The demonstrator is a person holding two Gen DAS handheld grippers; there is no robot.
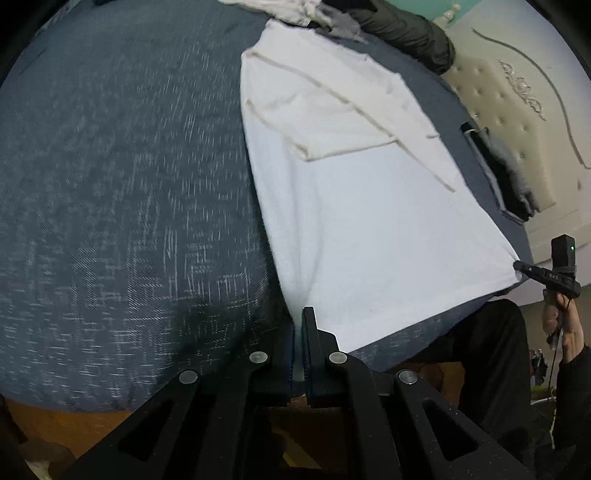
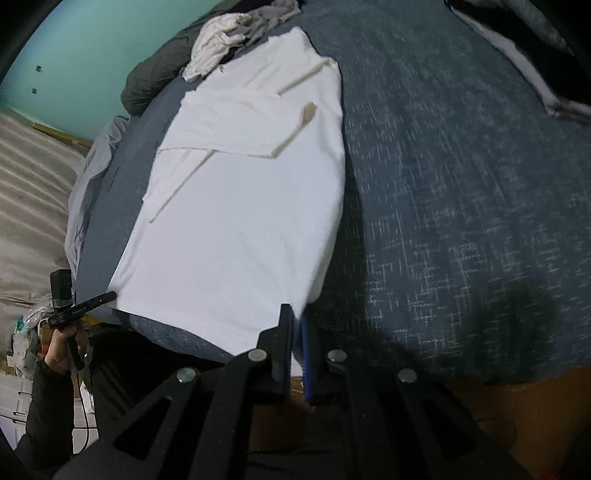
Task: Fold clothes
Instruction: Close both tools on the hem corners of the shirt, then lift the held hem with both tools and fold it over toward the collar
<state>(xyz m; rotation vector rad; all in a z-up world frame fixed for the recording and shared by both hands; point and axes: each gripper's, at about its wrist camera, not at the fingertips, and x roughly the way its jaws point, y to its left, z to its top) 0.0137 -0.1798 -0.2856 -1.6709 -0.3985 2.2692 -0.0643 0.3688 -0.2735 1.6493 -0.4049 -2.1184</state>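
A white shirt [image 1: 362,206] lies flat on the blue bed cover [image 1: 122,192], sleeves folded in over its back. My left gripper [image 1: 298,325] is shut on the shirt's near left hem corner. My right gripper [image 2: 297,321] is shut on the near right hem corner of the shirt [image 2: 236,221]. The right gripper also shows in the left wrist view [image 1: 521,266] at the shirt's far corner, and the left gripper shows in the right wrist view [image 2: 109,295] at the opposite corner.
A pile of crumpled clothes [image 2: 229,40] and a dark jacket [image 1: 406,26] lie at the bed's far end. A dark folded item [image 1: 506,177] sits near the padded headboard [image 1: 517,110]. The bed edge and wooden floor [image 2: 517,413] are below.
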